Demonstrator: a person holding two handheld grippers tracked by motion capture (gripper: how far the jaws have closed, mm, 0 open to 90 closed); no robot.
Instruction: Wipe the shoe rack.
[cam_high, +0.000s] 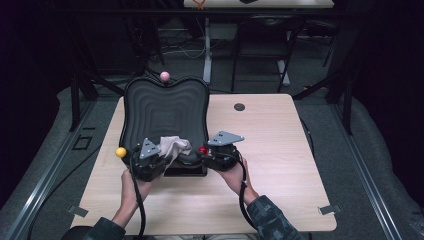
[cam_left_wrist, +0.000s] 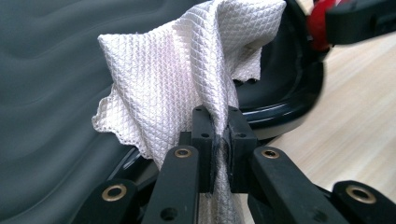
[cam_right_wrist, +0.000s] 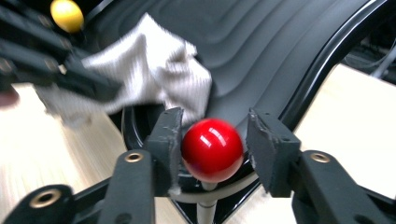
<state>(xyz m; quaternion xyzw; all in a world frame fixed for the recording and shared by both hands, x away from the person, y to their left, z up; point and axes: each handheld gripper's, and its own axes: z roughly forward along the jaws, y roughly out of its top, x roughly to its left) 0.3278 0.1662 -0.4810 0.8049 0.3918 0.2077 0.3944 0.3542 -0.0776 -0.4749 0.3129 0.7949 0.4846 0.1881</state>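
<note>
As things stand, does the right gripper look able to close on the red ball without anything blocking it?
Probably yes. The red ball already sits between the right gripper's open jaws, with a gap showing on one side and nothing wedged in. The white cloth hangs pinched in the left gripper, off to the side.

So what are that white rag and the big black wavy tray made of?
The white rag looks like woven cloth, perhaps microfibre: a fine diamond waffle texture, a stitched wavy hem and soft folds. The black tray looks like moulded plastic or rubber, hard to say which: smooth stepped ridges, a matte surface and a shinier rim.
</note>
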